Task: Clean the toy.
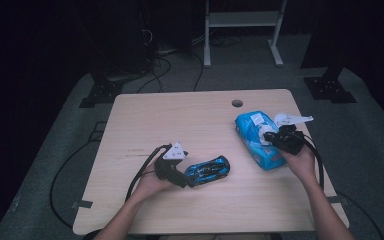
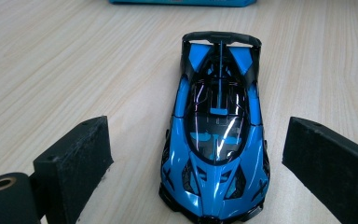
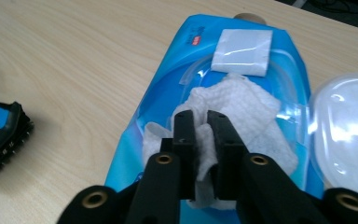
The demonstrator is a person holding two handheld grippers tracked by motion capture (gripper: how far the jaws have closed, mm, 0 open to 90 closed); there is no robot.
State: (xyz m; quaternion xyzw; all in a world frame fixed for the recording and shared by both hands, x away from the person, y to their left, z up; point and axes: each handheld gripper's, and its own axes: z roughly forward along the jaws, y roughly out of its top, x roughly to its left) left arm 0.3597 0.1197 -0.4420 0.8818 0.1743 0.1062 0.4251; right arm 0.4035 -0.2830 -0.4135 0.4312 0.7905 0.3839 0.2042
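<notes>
The far-left corner and left half of the tabletop (image 1: 145, 115) are left free for passage, while the right edge is blocked by the wipes pack (image 1: 255, 142) and the near middle by the toy car (image 1: 209, 170).

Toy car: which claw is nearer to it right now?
Left. The left claw stands open around the blue toy car, jaws either side and clear of it. The right claw is across the table, shut on a white wipe at the blue wipes pack.

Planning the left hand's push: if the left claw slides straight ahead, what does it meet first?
The blue toy car, already between the left claw's open jaws. Beyond it, probably the blue wipes pack, though depth is unclear.
</notes>
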